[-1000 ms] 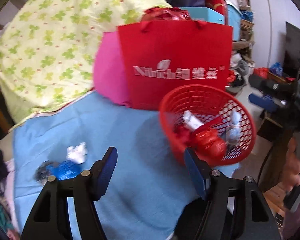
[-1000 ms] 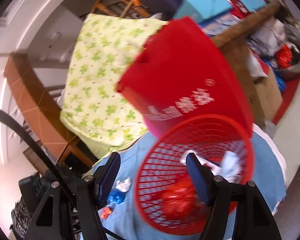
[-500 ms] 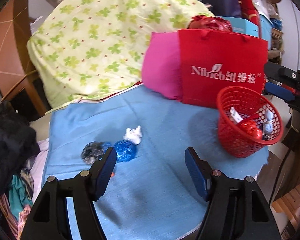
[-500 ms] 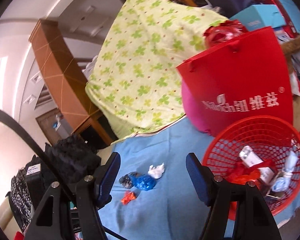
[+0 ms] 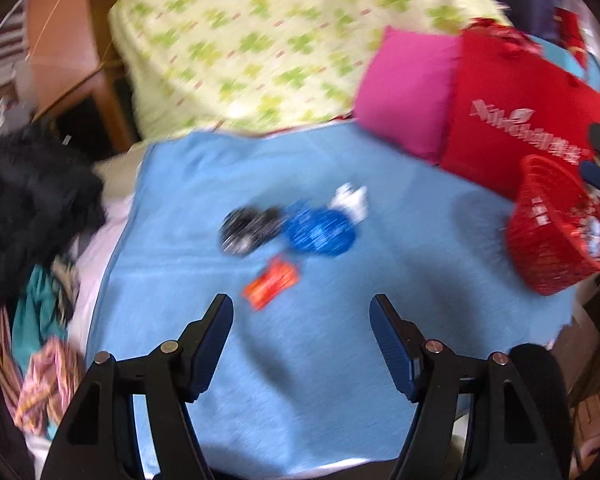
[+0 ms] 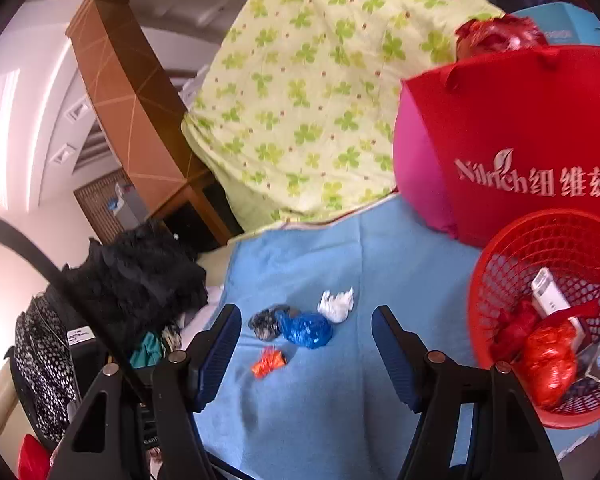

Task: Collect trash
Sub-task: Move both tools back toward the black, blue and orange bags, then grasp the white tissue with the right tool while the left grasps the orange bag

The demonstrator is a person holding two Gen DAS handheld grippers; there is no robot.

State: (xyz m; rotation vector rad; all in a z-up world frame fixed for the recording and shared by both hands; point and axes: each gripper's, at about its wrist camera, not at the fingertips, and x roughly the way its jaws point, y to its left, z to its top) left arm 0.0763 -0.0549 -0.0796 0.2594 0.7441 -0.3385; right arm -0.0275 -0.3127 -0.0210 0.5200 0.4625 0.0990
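Observation:
Loose trash lies on a blue cloth (image 5: 300,360): a blue crumpled bag (image 5: 320,230) (image 6: 306,330), a dark wrapper (image 5: 248,228) (image 6: 266,322), a white tissue (image 5: 350,200) (image 6: 336,304) and a small orange wrapper (image 5: 272,282) (image 6: 268,362). A red mesh basket (image 5: 556,232) (image 6: 500,280) at the right holds several pieces of trash. My left gripper (image 5: 302,344) is open and empty, just short of the orange wrapper. My right gripper (image 6: 306,360) is open and empty, above the trash pile.
A red paper bag (image 5: 516,124) (image 6: 520,140) and a pink cushion (image 5: 404,92) stand behind the basket. A clover-print quilt (image 5: 280,40) (image 6: 300,100) is heaped at the back. Black clothing (image 5: 28,200) (image 6: 140,280) lies left of the cloth.
Both grippers have swung left, away from the basket, toward the loose trash. The trash pile now sits in front of both. Both stay open and empty.

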